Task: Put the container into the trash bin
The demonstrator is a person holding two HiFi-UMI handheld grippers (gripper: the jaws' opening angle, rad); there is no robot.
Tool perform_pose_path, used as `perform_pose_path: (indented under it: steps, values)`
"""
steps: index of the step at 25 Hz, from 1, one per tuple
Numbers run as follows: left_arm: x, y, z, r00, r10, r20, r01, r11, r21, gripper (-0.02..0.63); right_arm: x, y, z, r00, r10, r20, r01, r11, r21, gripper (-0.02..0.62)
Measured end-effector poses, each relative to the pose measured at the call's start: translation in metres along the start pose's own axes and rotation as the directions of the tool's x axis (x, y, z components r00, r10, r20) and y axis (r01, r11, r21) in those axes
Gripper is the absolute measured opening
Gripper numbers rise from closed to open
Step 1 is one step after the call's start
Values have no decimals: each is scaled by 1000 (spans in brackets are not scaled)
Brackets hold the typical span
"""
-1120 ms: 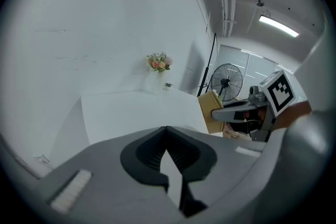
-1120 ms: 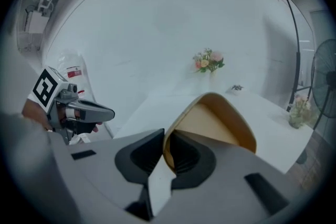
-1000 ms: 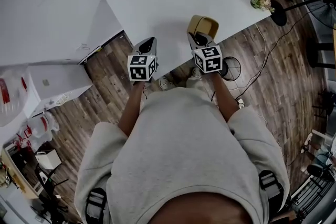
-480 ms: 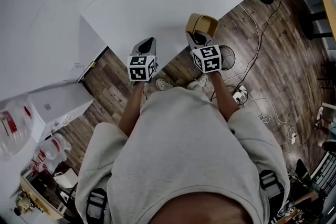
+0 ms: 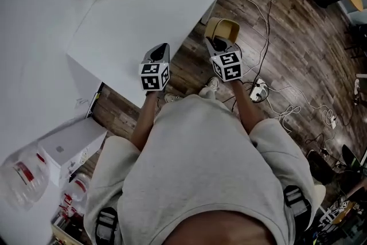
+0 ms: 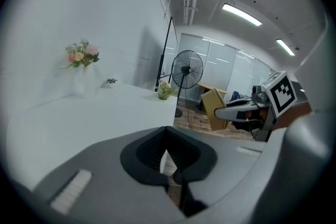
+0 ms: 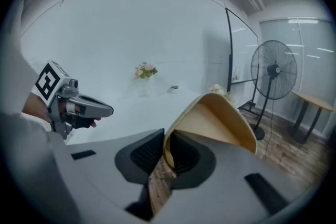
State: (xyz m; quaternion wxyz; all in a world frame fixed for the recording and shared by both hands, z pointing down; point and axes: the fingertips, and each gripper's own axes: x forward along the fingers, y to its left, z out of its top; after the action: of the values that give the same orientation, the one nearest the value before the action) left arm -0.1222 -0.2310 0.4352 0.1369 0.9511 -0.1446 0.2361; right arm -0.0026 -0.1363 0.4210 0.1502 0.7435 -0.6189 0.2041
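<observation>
Head view: tan, round-cornered paper container just above frame centre, over dark wood-plank floor, beside the edge of the white table. It is pinched by the right gripper. Left gripper sits left of it, over the table edge. Left gripper view: jaws together at the tips, nothing between; container at centre right. Right gripper view: jaws clamped on the container's thin wall, open mouth toward upper right; black pedestal fan at right.

Tan container; white table; dark brown wood-plank floor.
</observation>
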Motion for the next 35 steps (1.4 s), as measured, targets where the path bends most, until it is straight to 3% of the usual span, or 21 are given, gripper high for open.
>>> perform_pose_path:
  steps: [11,20,26,35]
  values:
    - [86,-111,27,990,-129,-56,134,986,98,11,-71,-123,-45,989,-149,-10,149,982,117,44]
    - [162,-224,34,954,-269,-131,291,938,190,11,-136,-210,-100,965,-260,-46,264,944,199,44]
    - [180,-269,28,928,-319,-192,359,905,230,11,-166,-234,-130,949,-307,-74,315,913,260,44]
    - [203,-274,12,895,-353,-272,419,876,240,11,-161,-237,-159,936,-328,-127,351,878,325,44]
